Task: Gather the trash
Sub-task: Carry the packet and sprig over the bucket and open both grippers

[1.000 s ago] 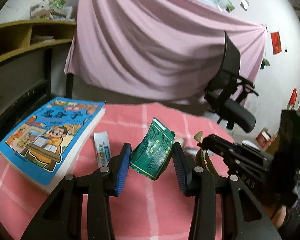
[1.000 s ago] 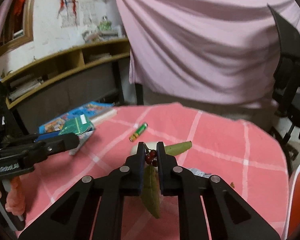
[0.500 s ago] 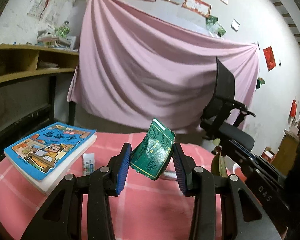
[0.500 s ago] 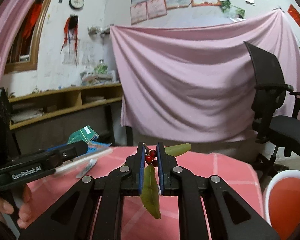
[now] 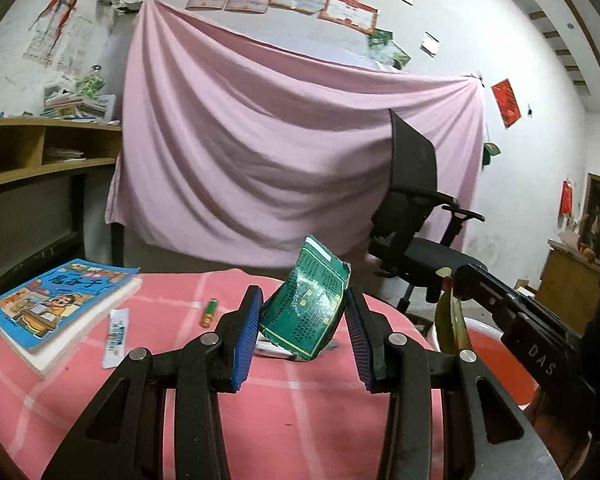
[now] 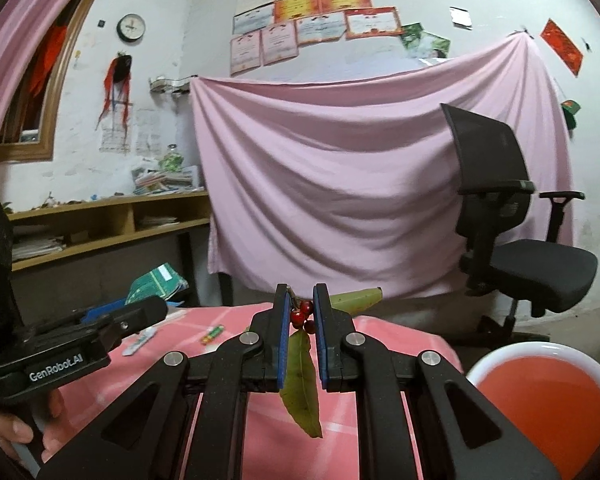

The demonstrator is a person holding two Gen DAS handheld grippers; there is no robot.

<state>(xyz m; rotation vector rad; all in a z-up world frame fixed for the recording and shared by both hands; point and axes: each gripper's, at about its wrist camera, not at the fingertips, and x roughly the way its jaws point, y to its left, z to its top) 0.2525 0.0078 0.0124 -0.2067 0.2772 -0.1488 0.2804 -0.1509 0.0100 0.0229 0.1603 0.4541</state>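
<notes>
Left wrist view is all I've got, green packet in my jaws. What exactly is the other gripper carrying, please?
Observer: The right gripper is shut on a sprig with red berries; one long leaf hangs below the jaws.
Operator: Where is the bin's opening?
Observer: The red bin with a white rim sits low, right of the right gripper, its mouth fully open in that view.
Operator: Anything left on the table?
Observer: In the right wrist view a green battery and a small white sachet lie on the pink cloth, beyond the left gripper, which grips the green packet.
</notes>
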